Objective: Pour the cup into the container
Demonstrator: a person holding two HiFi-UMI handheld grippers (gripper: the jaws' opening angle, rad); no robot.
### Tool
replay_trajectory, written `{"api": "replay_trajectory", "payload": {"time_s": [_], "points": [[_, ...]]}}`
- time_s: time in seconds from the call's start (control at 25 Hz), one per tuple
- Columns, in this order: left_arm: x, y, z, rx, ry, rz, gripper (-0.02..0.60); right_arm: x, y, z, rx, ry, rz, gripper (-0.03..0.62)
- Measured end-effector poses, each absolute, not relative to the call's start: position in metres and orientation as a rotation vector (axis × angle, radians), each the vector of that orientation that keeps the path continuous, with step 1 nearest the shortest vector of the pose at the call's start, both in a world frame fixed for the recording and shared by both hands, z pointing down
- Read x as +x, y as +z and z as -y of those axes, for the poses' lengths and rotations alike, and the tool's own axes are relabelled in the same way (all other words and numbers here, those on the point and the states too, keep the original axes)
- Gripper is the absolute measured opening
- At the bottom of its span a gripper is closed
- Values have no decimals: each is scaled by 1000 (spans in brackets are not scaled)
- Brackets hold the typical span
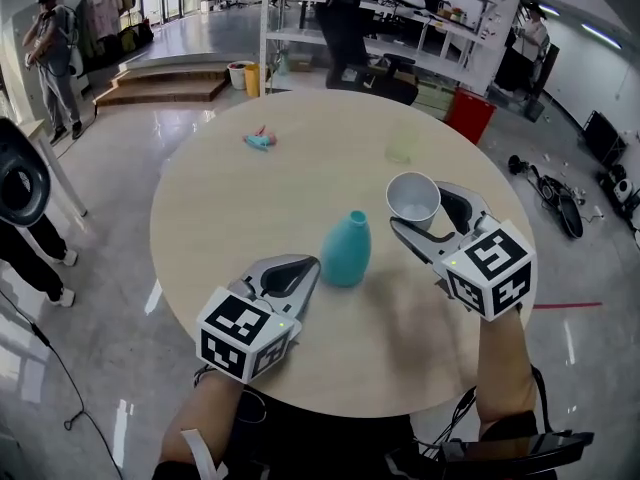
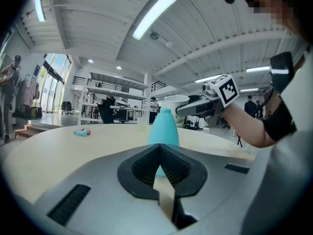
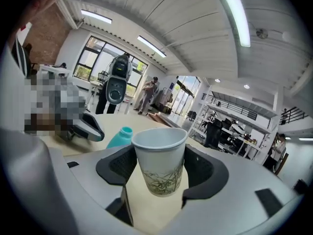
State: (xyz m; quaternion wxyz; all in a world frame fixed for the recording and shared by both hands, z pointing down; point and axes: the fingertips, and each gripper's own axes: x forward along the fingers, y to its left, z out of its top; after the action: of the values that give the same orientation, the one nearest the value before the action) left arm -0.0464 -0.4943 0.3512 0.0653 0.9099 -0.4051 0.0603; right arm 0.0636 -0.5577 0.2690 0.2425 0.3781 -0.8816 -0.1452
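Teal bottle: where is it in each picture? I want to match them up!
Head view: the teal bottle stands just below the picture's centre.
Left gripper view: dead centre, upright.
Right gripper view: left of centre, partly hidden, only its top showing.
Shared landmark: the white paper cup, always just right of the bottle.

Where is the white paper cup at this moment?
In the head view, the white paper cup is held in the right gripper, right of the teal plastic bottle.
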Motion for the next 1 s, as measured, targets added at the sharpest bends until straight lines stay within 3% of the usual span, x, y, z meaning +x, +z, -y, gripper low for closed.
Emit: {"api": "replay_trajectory", "payload": {"time_s": [1.0], "points": [[-44, 347, 484, 2766, 182, 1182, 0, 28, 261, 551, 881, -781, 2011, 307]]}}
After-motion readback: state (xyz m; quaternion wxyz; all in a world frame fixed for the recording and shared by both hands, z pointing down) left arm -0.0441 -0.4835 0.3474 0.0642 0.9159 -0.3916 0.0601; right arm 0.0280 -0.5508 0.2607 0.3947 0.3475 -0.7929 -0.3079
